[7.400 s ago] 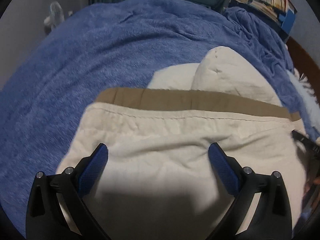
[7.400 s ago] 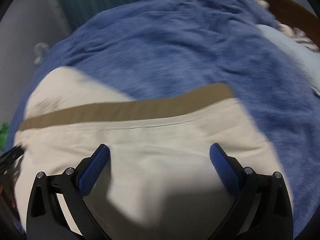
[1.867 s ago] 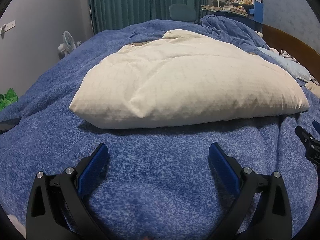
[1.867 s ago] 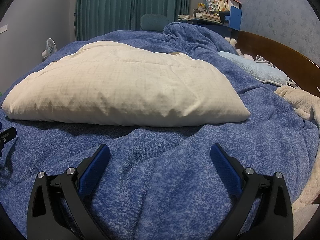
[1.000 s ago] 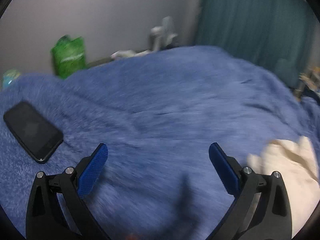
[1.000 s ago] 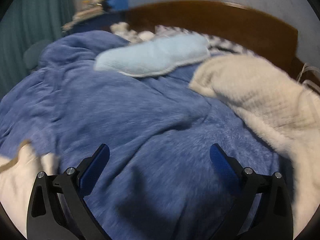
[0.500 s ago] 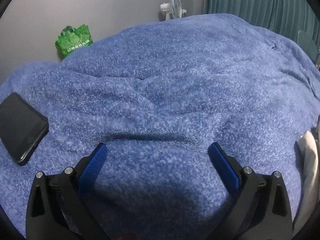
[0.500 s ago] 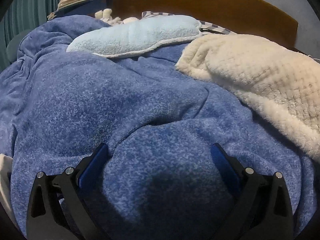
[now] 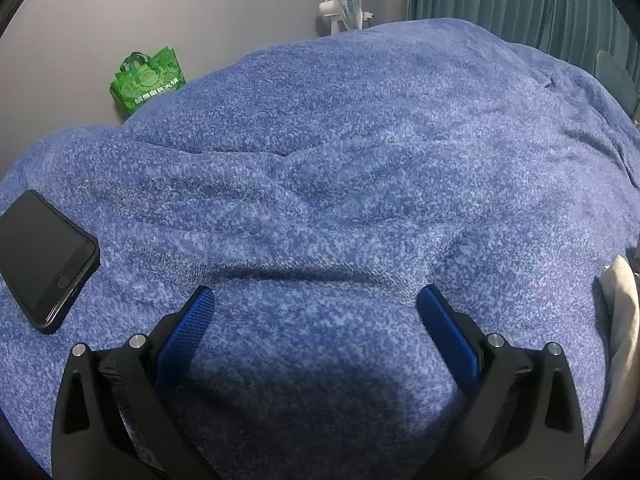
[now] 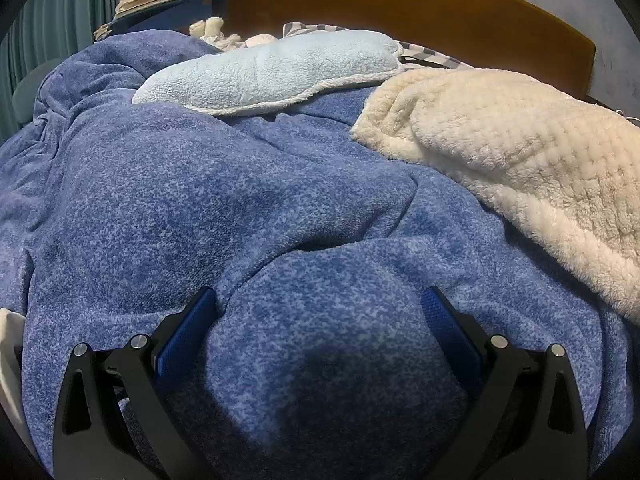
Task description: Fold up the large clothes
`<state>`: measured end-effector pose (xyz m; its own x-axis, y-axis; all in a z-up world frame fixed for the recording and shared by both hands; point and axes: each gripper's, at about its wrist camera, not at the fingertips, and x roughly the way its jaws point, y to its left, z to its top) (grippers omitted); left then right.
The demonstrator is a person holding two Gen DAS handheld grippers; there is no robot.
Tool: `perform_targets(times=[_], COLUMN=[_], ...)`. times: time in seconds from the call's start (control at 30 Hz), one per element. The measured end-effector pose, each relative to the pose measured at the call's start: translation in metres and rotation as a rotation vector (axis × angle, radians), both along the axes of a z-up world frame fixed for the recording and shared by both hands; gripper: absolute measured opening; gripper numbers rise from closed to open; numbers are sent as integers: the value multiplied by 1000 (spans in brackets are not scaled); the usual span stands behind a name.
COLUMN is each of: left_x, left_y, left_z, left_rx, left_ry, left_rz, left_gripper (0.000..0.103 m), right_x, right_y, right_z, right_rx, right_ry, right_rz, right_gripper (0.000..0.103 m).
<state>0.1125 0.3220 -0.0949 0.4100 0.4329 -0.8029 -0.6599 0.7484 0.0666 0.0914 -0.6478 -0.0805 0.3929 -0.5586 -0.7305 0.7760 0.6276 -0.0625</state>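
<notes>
Clothes (image 9: 622,320) now show only as a cream sliver between the two grippers, which have swung apart over the blue blanket (image 9: 360,160). Left gripper (image 9: 316,322) and right gripper (image 10: 318,324) both gape wide, empty. That fold looks finished.

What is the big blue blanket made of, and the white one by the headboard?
The blue blanket looks like soft fleece: short, speckled, matte fuzz. The white one looks like thicker plush, with bumpy waffle squares and a fluffy edge. The exact fibre cannot be told.
</notes>
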Motion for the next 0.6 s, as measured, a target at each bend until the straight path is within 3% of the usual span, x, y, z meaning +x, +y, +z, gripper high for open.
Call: perform_targets(times=[0.6], left_x=[0], left_y=[0], left_z=[0], left_rx=[0], left_ry=[0], left_rz=[-1], left_gripper=[97], right_x=[0], right_y=[0], right_z=[0], right_rx=[0], right_ry=[0], right_rz=[0], right_gripper=[97])
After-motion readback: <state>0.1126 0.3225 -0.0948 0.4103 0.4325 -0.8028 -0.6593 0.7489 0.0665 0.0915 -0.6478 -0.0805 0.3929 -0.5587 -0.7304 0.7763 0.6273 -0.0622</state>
